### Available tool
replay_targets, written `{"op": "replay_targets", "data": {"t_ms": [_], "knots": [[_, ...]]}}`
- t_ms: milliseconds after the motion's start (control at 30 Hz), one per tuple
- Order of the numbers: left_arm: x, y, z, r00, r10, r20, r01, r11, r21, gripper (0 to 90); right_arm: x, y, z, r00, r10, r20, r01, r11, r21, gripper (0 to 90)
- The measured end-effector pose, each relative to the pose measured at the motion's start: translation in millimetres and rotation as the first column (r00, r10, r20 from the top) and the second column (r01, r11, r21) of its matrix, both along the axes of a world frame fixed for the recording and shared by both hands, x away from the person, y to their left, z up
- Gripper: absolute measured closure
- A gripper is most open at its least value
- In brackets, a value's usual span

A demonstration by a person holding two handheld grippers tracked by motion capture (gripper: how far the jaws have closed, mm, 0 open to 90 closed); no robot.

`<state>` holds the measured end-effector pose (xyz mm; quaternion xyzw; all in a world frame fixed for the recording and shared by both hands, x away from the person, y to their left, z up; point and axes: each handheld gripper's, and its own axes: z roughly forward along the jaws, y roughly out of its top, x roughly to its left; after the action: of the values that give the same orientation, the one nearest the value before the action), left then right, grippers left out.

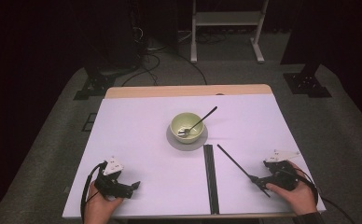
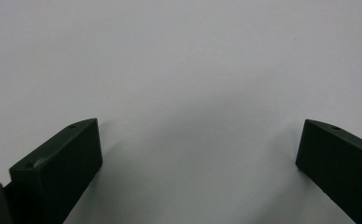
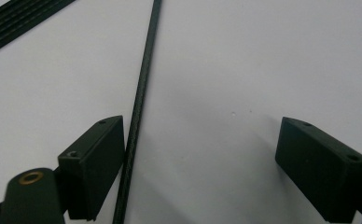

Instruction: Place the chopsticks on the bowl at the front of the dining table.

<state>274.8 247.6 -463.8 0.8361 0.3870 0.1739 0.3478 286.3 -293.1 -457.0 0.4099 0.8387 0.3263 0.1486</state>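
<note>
R gripper (image 3: 202, 154) jaws wide apart, thin black stick (image 3: 139, 107) lying on table betw them, touching one jaw. Centre stick, squeeze slow, lift level. L gripper (image 2: 198, 149) jaws apart, nothing betw them, resting.

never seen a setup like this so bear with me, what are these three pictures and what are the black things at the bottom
The big picture is taken from above a table with a white cover. A person sits at the near edge and holds a hand tool in each hand: the left gripper and the right gripper. The other two pictures come from small cameras on those tools, so the black blocks are each tool's own jaws. Both pairs stand wide apart and hold nothing. On the table are a pale green bowl on a grey plate, with a utensil in it, a flat bundle of black strips, and a thin black rod lying between the right jaws, beside one of them.
</note>
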Motion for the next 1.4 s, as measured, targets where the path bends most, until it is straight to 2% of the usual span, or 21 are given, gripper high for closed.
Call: {"op": "replay_targets", "data": {"t_ms": [700, 1167, 1267, 1400], "knots": [[0.0, 0.0, 0.0, 1.0, 0.0, 0.0, 0.0, 1.0, 0.0, 0.0, 8.3, -16.2, -0.1, 0.9991, -0.043, 0.004, 0.043, 0.999, -0.002, 14.7], [0.0, 0.0, 0.0, 1.0, 0.0, 0.0, 0.0, 1.0, -0.001, 0.0, 8.8, -17.1, -0.8, 0.9991, -0.039, 0.013, 0.04, 0.999, -0.013, 14.6], [0.0, 0.0, 0.0, 1.0, 0.0, 0.0, 0.0, 1.0, -0.001, 0.0, 8.7, -17.3, 0.4, 0.9994, -0.029, 0.02, 0.029, 1.0, -0.006, 20.9], [0.0, 0.0, -0.1, 1.0, 0.0, 0.0, 0.0, 1.0, -0.001, 0.0, 8.2, -16.8, 3.5, 0.999, -0.03, 0.034, 0.03, 1.0, 0.006, 22.0]]}}
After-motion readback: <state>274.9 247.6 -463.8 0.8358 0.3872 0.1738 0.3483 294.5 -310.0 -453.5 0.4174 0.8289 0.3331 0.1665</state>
